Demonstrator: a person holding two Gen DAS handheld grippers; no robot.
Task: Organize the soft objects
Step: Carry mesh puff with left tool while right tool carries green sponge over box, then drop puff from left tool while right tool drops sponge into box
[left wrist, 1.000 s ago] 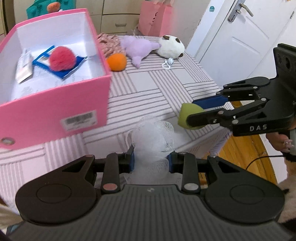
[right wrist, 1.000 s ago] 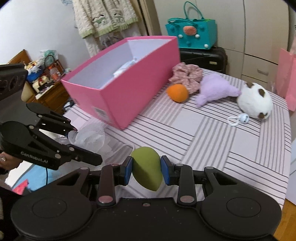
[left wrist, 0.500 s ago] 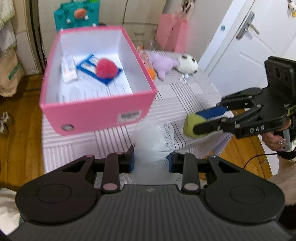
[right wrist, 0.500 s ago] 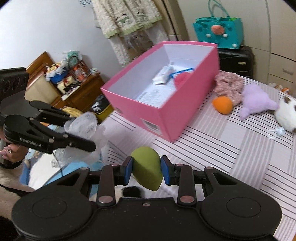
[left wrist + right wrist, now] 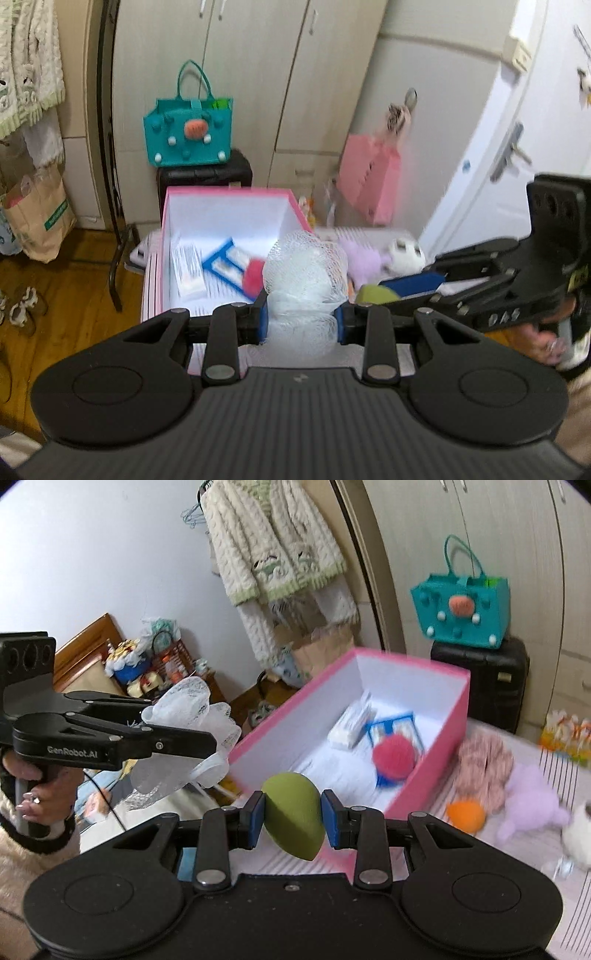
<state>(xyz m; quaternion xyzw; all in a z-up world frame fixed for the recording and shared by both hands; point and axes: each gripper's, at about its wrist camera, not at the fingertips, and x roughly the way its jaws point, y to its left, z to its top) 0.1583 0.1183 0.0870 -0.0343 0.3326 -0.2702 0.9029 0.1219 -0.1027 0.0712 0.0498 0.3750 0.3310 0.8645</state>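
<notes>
Grippers both loaded, held up in front of the pink box.

Largest in view is the striped table, and on it the open pink box, white inside, holding a red pompom, a blue-edged packet and a small white carton. Outside the box, along its right wall in the right wrist view, lie a pinkish scrunchie, a lilac plush and an orange ball. The left gripper has its blue pads pressed into a white mesh bath pouf, which bulges above them. The right gripper pinches a green teardrop sponge between its pads, narrow tip down. Both loads hang in the air at the box's near end, neither touching it.
</notes>
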